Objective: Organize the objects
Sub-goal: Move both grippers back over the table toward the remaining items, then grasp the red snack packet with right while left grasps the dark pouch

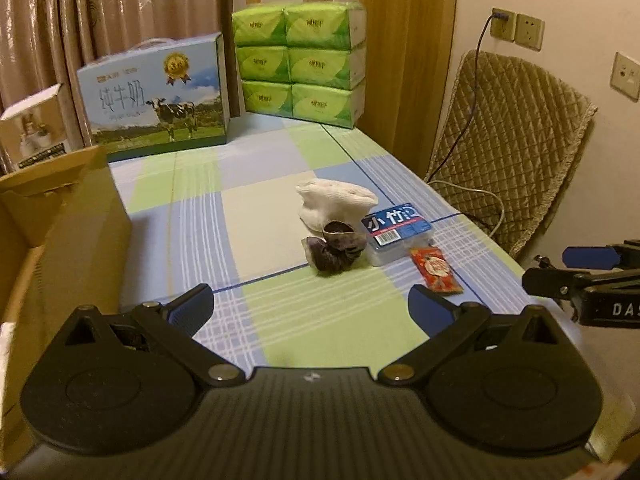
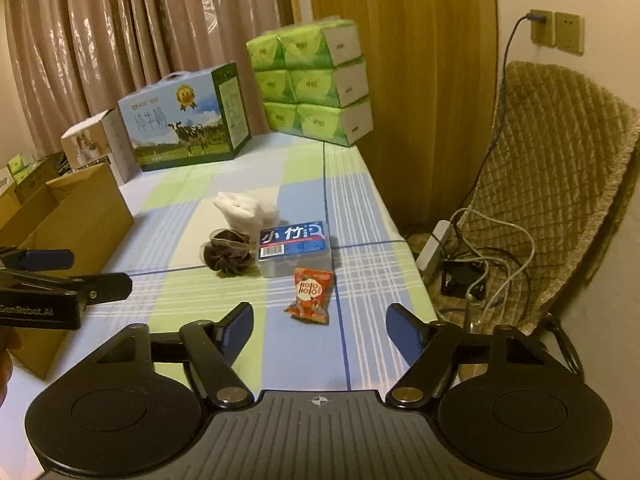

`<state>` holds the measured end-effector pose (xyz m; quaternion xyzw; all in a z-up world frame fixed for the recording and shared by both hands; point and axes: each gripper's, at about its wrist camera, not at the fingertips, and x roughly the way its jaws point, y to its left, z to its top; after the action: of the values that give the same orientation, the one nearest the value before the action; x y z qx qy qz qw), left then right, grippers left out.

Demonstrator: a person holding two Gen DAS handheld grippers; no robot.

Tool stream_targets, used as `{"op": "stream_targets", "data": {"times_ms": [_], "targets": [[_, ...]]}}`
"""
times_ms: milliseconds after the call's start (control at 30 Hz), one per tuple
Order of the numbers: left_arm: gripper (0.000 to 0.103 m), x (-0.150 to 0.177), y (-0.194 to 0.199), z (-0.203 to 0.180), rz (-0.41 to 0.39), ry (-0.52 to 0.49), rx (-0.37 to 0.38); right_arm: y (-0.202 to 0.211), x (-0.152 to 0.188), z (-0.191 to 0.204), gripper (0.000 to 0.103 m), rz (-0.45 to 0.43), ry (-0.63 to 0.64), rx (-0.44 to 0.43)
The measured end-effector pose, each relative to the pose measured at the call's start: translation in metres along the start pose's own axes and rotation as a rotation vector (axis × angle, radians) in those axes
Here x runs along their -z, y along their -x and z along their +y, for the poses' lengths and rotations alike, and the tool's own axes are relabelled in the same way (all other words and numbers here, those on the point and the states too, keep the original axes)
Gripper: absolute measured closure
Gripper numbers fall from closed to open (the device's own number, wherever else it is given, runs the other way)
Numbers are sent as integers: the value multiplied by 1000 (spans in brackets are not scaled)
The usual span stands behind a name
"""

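Observation:
On the checked tablecloth (image 1: 260, 232) lie a white sock (image 1: 334, 200), a dark scrunchie (image 1: 336, 252), a clear box with a blue label (image 1: 396, 232) and a red snack packet (image 1: 436, 270). They also show in the right wrist view: white sock (image 2: 244, 208), scrunchie (image 2: 228, 254), box (image 2: 294, 246), packet (image 2: 312, 296). My left gripper (image 1: 312, 308) is open and empty, short of the scrunchie. My right gripper (image 2: 320, 326) is open and empty, just short of the packet. An open cardboard box (image 1: 60, 232) stands at the left.
A milk carton case (image 1: 156, 96) and stacked green tissue packs (image 1: 300, 64) stand at the table's far end. A small white box (image 2: 96, 148) sits beside the case. A quilted chair (image 2: 552, 184) with cables and a power strip (image 2: 436, 244) is right of the table.

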<state>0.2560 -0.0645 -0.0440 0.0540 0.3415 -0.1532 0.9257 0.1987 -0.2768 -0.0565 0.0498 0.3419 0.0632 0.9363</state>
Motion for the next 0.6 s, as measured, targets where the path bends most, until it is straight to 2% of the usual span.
{"op": "stream_targets", "data": {"times_ms": [333,567,600], "targets": [[3,-2,-59,10,26,17,-8,-85,-8,-3,51,62,-15,-22],[5,-2,-89,16,36,55,22,-123,-5,0,55,95,20,-5],[6,-2,-93,17,35,69,33,-125,-5,0,63,97,25,-3]]}}
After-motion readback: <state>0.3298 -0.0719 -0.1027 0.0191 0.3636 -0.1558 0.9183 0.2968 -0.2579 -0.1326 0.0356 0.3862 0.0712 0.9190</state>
